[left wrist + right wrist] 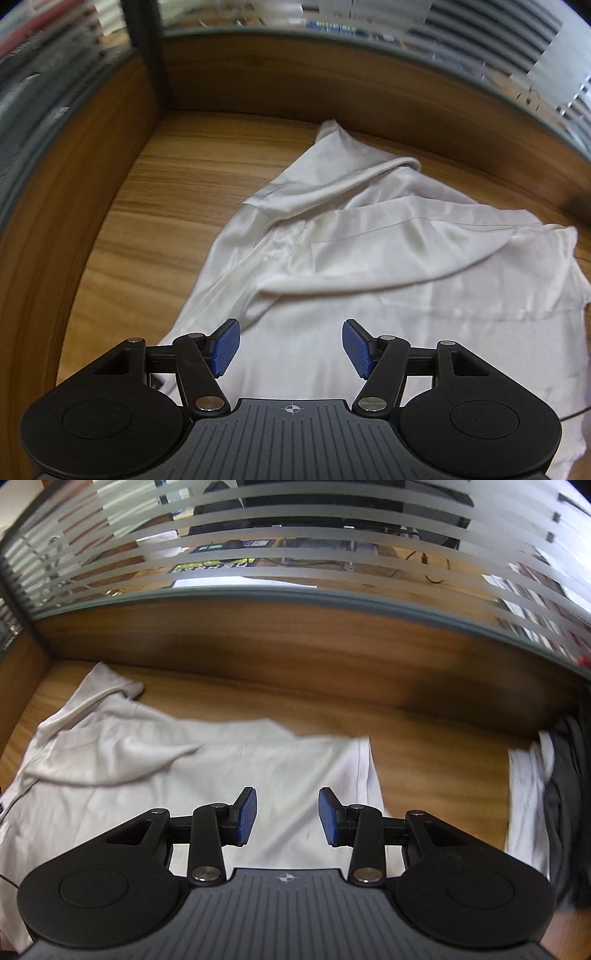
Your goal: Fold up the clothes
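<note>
Item: pale cream shirt (369,266), smooth satin-like cloth with a soft sheen, lying crumpled on a wooden desk (155,206) with a streaked, warm brown grain. One part of the cloth runs toward the far wall and ends in a narrow tip; raised folds and a stitched seam cross the middle. In the right wrist view the same shirt (207,775) shows a straight hemmed edge at its right side.

Surround: wooden back panel (295,642) topped by glass with frosted horizontal stripes (295,546). At the desk's right end, a stack of white and dark grey clothes (546,797), blurred.

Left gripper (291,347): black linkage arms, ribbed blue pads, spread wide with nothing between them; it hangs over the near part of the shirt.

Right gripper (287,816): same build, pads apart and empty, over the shirt near its hemmed edge.
</note>
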